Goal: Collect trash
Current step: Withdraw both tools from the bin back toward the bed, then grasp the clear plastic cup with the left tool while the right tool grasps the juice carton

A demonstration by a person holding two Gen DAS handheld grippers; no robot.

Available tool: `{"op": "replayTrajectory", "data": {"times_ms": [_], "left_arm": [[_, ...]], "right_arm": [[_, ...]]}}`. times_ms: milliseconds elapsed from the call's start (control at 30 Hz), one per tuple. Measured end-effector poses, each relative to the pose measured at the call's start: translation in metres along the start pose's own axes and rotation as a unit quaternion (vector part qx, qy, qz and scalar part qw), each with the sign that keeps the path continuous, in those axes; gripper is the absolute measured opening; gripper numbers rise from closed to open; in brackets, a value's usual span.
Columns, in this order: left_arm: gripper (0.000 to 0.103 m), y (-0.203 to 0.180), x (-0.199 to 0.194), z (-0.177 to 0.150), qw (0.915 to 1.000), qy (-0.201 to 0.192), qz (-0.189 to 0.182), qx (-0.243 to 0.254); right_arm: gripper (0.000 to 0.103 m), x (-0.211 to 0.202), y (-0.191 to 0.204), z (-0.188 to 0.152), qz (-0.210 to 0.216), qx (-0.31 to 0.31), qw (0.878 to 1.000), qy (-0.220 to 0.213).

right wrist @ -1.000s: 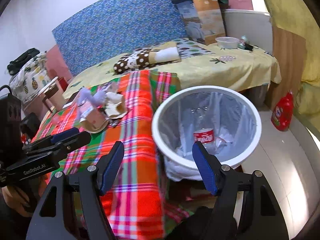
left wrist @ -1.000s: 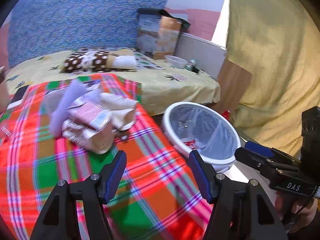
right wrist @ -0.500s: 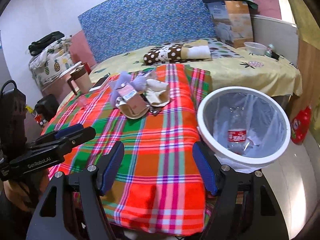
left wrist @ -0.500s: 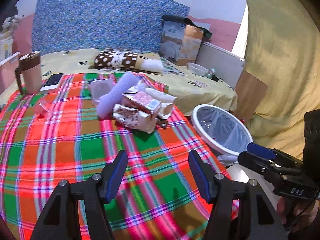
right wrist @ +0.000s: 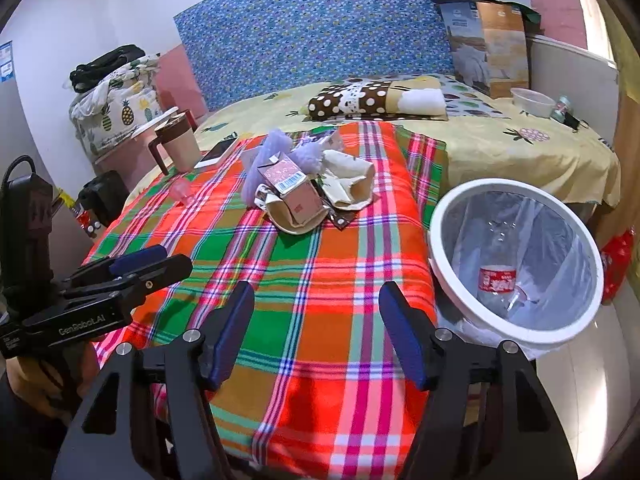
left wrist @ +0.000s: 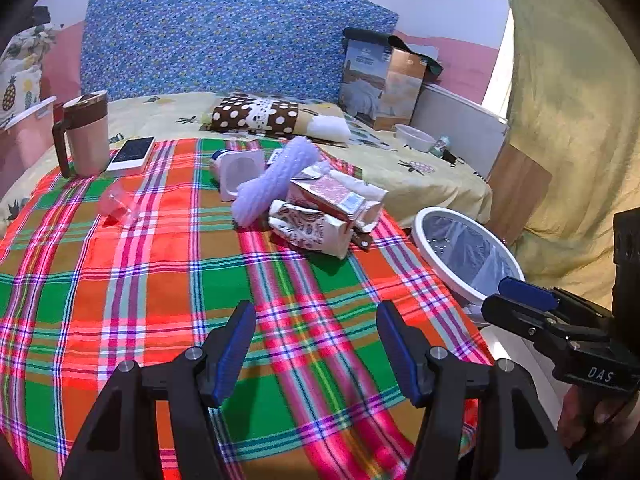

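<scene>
A heap of trash lies mid-blanket: a pink carton (left wrist: pixel 328 196) (right wrist: pixel 294 190), crumpled paper cups (left wrist: pixel 312 232) (right wrist: pixel 348 184) and a lilac foam wrap (left wrist: pixel 276 178) (right wrist: pixel 276 148). A small clear plastic cup (left wrist: pixel 116 204) lies to the left. A white-rimmed bin (left wrist: pixel 464 256) (right wrist: pixel 516 260) with a clear liner stands right of the bed and holds a plastic bottle (right wrist: pixel 498 280). My left gripper (left wrist: pixel 316 344) is open and empty above the near blanket. My right gripper (right wrist: pixel 316 328) is open and empty, left of the bin.
A plaid blanket (left wrist: pixel 160 280) covers the bed's near part. A brown mug (left wrist: pixel 86 136) and a phone (left wrist: pixel 132 152) sit at its far left. A polka-dot pillow (left wrist: pixel 256 118), a cardboard box (left wrist: pixel 384 84) and a bowl (left wrist: pixel 414 138) lie farther back. A red bottle (right wrist: pixel 618 260) stands behind the bin.
Both grippers have pulled back and swung left, away from the bin. The trash heap and more of the blanket have come into view. Both stay open and empty.
</scene>
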State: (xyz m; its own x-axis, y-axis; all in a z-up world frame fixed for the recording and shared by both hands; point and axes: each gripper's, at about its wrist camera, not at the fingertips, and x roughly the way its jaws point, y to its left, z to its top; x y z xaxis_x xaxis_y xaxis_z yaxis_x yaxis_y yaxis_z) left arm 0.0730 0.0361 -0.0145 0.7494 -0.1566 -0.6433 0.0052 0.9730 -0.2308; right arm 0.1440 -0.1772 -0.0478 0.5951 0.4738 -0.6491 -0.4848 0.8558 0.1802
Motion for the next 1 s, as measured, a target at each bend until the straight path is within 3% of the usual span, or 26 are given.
{"op": "replayTrajectory", "data": {"times_ms": [167, 533, 1000], "left_arm": [[0.063, 0.016, 0.007, 0.004, 0.9997, 0.008, 0.02, -0.007], [0.063, 0.077, 0.014, 0.031, 0.9965, -0.005, 0.06, -0.057], [0.064, 0.16, 0.054, 0.07, 0.9825, -0.009, 0.118, -0.144]], "right_arm": [[0.055, 0.014, 0.01, 0.007, 0.011, -0.02, 1.0, 0.01], [0.055, 0.04, 0.022, 0.035, 0.02, -0.051, 0.998, 0.008], [0.055, 0.084, 0.019, 0.058, 0.018, -0.054, 0.998, 0.031]]}}
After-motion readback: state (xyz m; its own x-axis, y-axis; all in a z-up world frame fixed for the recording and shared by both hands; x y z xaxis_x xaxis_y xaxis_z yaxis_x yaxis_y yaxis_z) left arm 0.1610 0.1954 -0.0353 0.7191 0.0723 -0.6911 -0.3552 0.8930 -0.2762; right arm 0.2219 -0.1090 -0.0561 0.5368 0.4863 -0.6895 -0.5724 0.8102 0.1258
